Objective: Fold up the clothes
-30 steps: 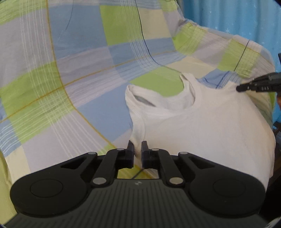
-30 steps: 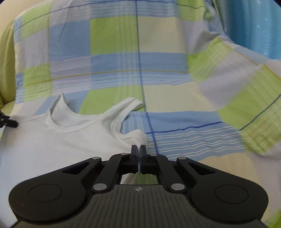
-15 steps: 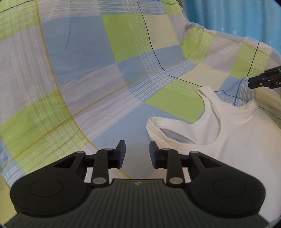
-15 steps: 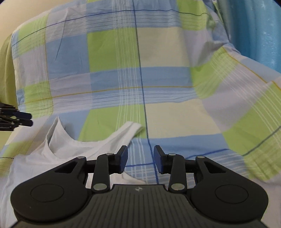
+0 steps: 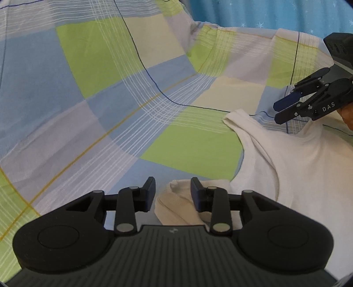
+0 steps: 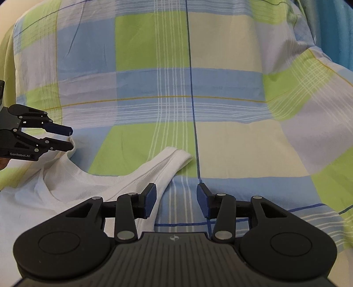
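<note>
1. While both tools hang free of the cloth, the left gripper (image 5: pixel 172 193) has its jaws apart and holds nothing; a rolled bit of the top (image 5: pixel 293 167) lies under the gap between them, contact not shown.
2. Right gripper (image 6: pixel 176 199): jaws apart, nothing held. Its left finger sits over the strap (image 6: pixel 172 161); the gap frames bare sheet (image 6: pixel 154 72).
3. Top: white, sleeveless, ribbed. It lies spread on the sheet, between the two grippers and near to both.
4. Sheet: checked green, blue and cream, draped over a raised back behind the top. Blue curtain (image 5: pixel 264 13) beyond.
5. Heading: neckline and straps point away from the grippers, toward the raised back; the hem end runs out of view below. Long axis therefore runs from the holder outward, strap to hem.
6. Progress, as judged: early. The top looks laid out flat, one side edge bunched near the left gripper. No fold line shows.
7. Remaining, as judged: smooth the bunched edge, take both sides inward, then fold hem to neck.
</note>
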The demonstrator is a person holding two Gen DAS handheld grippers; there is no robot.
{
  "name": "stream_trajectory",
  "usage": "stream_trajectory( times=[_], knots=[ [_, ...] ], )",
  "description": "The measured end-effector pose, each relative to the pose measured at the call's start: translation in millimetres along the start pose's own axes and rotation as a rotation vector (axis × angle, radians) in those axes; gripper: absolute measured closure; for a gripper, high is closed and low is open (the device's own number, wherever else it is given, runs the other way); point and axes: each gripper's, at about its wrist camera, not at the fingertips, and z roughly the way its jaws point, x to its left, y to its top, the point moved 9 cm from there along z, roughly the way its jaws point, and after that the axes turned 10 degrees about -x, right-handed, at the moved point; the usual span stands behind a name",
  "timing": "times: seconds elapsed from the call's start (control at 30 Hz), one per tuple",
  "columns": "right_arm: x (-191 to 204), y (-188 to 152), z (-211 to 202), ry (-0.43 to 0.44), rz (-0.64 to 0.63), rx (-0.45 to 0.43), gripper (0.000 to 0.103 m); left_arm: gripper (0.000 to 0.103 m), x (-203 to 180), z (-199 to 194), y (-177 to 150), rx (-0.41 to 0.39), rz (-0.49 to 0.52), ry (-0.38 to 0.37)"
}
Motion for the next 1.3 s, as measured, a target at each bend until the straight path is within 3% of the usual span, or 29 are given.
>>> stream_trajectory(
  times=[0.07,0.17,0.3,0.4,0.5,0.63,0.83,0.9,0.93,1.13,1.3],
  knots=[
    [-1.8,-0.2,-2.4,-0.001,-0.007,-0.003,0.054,0.059,16.9,-7.9,-0.6,-0.013,-0.034,0.015],
    [-3.7,1.0,-3.0,0.0,-0.006,-0.003,0.054,0.063,31.1,-8.3,-13.8,0.053,-0.08,-0.014],
    [13.3,11.1,-6.1,0.057,0.03,-0.032,0.053,0.07,22.4,-6.0,-30.3,0.128,-0.007,-0.032],
    [58.7,20.8,-7.9,0.209,0.046,-0.051,0.054,0.07,26.8,-12.2,-28.3,0.106,-0.02,0.01],
    [121.7,15.9,5.6,0.35,0.033,-0.013,0.055,0.07,42.8,-22.9,-26.1,0.085,-0.062,0.072],
    [181.1,13.7,38.4,0.42,0.035,0.019,0.058,0.069,54.6,-37.6,-28.5,0.059,-0.109,0.097],
    [200.7,19.4,95.8,0.326,0.052,0.101,0.063,0.069,47.3,-45.2,-39.1,0.043,-0.089,0.043],
    [200.3,21.5,105.3,0.312,0.056,0.117,0.077,0.069,44.0,-45.3,-42.3,0.034,-0.08,0.031],
    [199.3,21.9,107.7,0.297,0.049,0.124,0.101,0.069,43.7,-45.4,-42.8,0.027,-0.084,0.026],
    [176.5,35.3,82.3,0.253,0.032,0.044,0.101,0.067,42.4,-44.7,-29.9,-0.038,-0.121,-0.021],
    [148.7,40.0,71.4,0.221,0.104,0.025,0.101,0.065,36.1,-32.3,-17.0,-0.049,-0.111,-0.037]
  ],
)
